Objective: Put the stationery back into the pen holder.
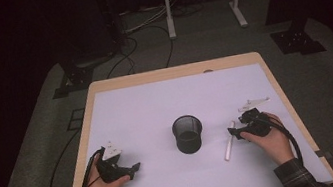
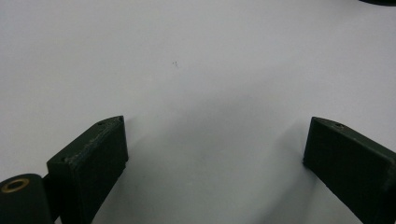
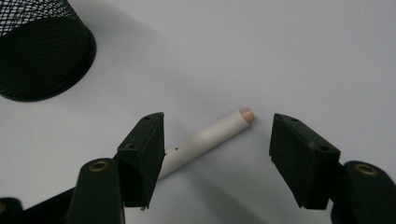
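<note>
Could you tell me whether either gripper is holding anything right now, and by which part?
Nothing is held. The right gripper is open around the white stick; the left gripper is open over bare table.

My left hand (image 1: 101, 182) rests low at about seven o'clock of the high view, wrapped round my left gripper (image 1: 135, 168), whose tip points toward three o'clock. In the left gripper view its jaws stand wide apart. My right hand (image 1: 273, 138) sits at about four o'clock, sleeve at the wrist, with my right gripper (image 1: 234, 136) aimed toward nine o'clock, its jaws also spread wide.
</note>
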A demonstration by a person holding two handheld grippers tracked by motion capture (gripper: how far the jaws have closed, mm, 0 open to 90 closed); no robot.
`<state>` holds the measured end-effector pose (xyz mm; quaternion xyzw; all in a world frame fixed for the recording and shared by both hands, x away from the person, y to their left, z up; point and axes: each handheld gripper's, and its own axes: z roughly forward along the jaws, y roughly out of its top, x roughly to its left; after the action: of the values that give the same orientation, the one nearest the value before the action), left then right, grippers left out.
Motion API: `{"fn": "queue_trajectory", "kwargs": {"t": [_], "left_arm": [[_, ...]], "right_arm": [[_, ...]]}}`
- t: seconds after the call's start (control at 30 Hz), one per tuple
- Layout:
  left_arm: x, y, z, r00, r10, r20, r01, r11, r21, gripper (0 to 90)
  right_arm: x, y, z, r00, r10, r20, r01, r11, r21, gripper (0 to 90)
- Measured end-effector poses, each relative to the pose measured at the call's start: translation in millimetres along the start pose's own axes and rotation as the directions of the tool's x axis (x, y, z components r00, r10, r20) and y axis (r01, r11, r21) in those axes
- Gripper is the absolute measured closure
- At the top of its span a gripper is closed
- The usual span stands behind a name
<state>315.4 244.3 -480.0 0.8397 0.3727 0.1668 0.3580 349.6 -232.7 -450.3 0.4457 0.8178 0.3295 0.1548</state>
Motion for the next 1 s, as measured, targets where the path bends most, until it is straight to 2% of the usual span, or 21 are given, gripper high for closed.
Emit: {"fn": "queue_trajectory", "kwargs": {"t": [0.27, 0.37, 0.47, 0.57, 0.67, 0.73, 0.8, 1.0], "left_arm": [[0.0, 0.0, 0.0, 1.0, 0.0, 0.0, 0.0, 1.0, 0.0, 5.4], [0.0, 0.0, 0.0, 1.0, 0.0, 0.0, 0.0, 1.0, 0.0, 5.5], [0.0, 0.0, 0.0, 1.0, 0.0, 0.0, 0.0, 1.0, 0.0, 5.5], [-0.2, -0.1, 0.0, 1.0, -0.003, 0.0, 0.003, 1.0, 0.0, 5.5], [0.0, 0.0, 0.0, 1.0, 0.0, 0.0, 0.0, 1.0, 0.0, 5.5], [0.0, 0.0, 0.0, 1.0, 0.0, 0.0, 0.0, 1.0, 0.0, 5.5], [0.0, 0.0, 0.0, 1.0, 0.0, 0.0, 0.0, 1.0, 0.0, 5.5], [0.0, 0.0, 0.0, 1.0, -0.001, 0.0, 0.001, 1.0, 0.0, 5.5]], "right_arm": [[2.5, 3.0, 9.6, 0.9999, 0.005, -0.01, -0.005, 1.0, 0.016, 37.0], [3.4, 2.1, 14.3, 0.9998, 0.01, -0.014, -0.01, 0.999, 0.048, 38.8], [3.1, 1.9, 15.9, 0.9998, 0.011, -0.016, -0.01, 0.999, 0.054, 40.4], [2.6, 1.5, 18.5, 0.9992, 0.019, -0.036, -0.017, 0.998, 0.062, 44.7], [3.0, 2.3, 19.8, 0.9995, 0.007, -0.03, -0.005, 0.998, 0.065, 52.4], [2.7, 2.3, 19.5, 0.9994, 0.007, -0.033, -0.004, 0.998, 0.066, 54.4], [1.5, 2.1, 18.6, 0.9992, 0.01, -0.04, -0.007, 0.998, 0.067, 62.2], [0.6, 2.1, 17.9, 0.999, 0.008, -0.043, -0.004, 0.997, 0.072, 70.2]]}}
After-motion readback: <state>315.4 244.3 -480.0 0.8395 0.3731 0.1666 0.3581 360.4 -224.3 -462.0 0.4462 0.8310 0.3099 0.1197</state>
